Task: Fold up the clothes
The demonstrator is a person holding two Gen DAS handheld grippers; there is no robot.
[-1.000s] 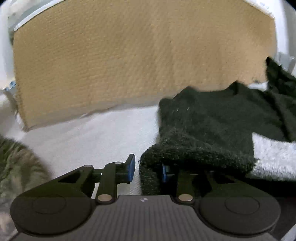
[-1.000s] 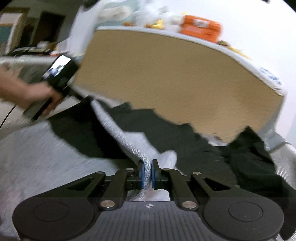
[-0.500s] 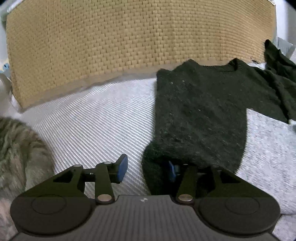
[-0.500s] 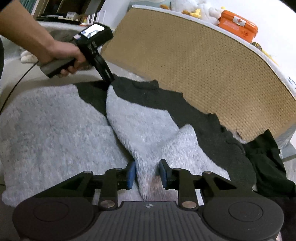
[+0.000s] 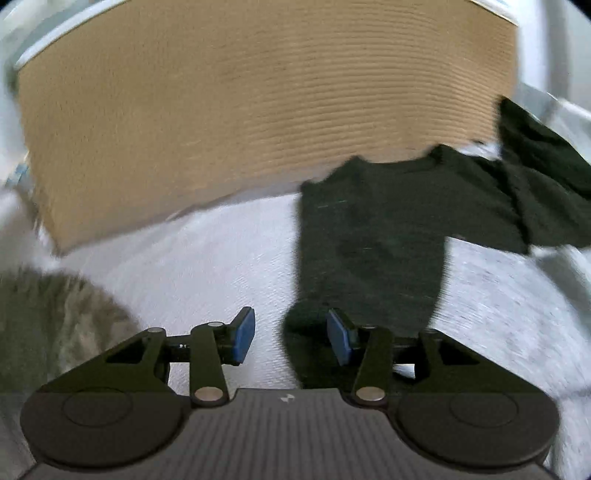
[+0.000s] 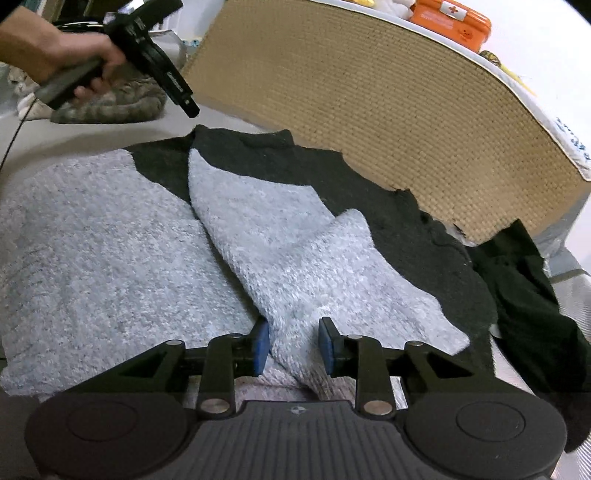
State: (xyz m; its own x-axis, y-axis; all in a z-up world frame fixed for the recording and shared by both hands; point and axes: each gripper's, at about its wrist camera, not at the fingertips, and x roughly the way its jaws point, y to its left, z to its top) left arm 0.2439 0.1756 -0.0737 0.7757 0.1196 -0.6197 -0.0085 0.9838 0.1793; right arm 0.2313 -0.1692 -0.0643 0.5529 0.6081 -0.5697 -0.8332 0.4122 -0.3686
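On the white bed (image 5: 207, 258), the fuzzy black-and-grey knit sweater (image 6: 110, 251) lies flat with one grey sleeve (image 6: 280, 240) folded across; both the left hand-held gripper (image 5: 291, 336) and the right hand-held gripper (image 6: 293, 343) are released, so the fold rests by itself.

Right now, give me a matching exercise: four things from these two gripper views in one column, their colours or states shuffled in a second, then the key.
Things:
1. hard plastic first-aid case
2. woven wicker headboard
3. folded-over knitted sweater sleeve
4. right gripper

Descriptions:
A. light grey
B. open, pads either side of fabric
C. tan
D. orange

Pairs: 1-D, 2-C, 3-A, 4-B
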